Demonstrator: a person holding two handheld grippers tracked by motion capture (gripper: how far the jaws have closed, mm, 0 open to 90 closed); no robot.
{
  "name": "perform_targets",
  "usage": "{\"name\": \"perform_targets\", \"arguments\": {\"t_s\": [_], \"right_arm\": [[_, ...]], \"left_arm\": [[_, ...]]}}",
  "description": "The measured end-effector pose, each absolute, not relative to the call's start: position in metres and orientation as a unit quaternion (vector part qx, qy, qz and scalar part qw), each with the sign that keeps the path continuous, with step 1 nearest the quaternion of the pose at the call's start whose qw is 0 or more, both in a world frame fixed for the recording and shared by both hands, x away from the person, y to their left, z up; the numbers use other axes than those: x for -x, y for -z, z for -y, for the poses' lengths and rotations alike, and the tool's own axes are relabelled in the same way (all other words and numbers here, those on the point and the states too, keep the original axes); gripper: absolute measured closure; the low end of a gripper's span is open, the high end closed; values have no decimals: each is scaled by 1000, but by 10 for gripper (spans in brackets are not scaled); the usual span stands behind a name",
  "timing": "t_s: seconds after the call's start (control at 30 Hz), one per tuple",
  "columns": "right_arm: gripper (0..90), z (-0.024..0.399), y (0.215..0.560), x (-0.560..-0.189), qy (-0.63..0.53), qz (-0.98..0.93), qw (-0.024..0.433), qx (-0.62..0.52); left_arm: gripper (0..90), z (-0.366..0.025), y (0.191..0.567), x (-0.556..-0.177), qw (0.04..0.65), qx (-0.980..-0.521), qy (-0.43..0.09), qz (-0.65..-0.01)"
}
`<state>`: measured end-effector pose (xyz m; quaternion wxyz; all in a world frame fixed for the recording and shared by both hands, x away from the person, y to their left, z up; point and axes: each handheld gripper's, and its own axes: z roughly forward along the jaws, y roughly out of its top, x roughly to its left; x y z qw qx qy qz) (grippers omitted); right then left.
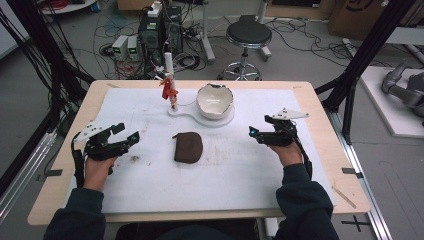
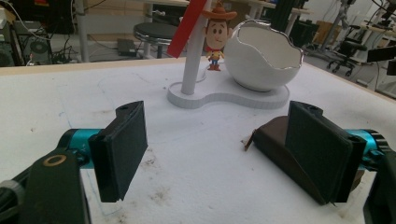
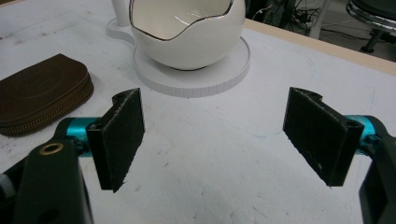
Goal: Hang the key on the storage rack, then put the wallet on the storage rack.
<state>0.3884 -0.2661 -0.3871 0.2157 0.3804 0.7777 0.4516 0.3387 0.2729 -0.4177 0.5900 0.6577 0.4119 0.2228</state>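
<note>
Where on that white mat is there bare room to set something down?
The widest bare patch is the near strip of the white mat, between the brown pouch and the person's edge. The far left corner beyond the left gripper is free too. It is crowded around the white stand with its eggshell bowl.

Brown zipped pouch point(image 1: 188, 147) lies flat, mid-table; zip closed, untouched.

The person's forearms are reaching in over the near edge of the counter, sleeves dark. The left hand point(image 1: 96, 170) is holding the left gripper point(image 1: 131, 136) low near the counter's left edge, fingers point(image 2: 122, 149) standing wide apart with nothing between them. The right hand point(image 1: 288, 152) is holding the right gripper point(image 1: 253, 131) toward the right edge, pointing inward, its fingers point(image 3: 120, 137) gaping wide and gripping nothing.
</note>
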Motion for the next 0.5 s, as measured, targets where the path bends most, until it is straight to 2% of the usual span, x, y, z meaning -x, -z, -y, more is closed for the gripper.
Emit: {"name": "perform_targets", "arguments": {"t_s": [0.33,0.5], "right_arm": [[210,266,393,-389,-447,-780,207,-387],[210,268,393,-387,-446,-782,200,-386]], "left_arm": [[215,-265,418,-341,596,-662,-203,-406],[214,-247,414,-349,601,-671,-178,-396]]}}
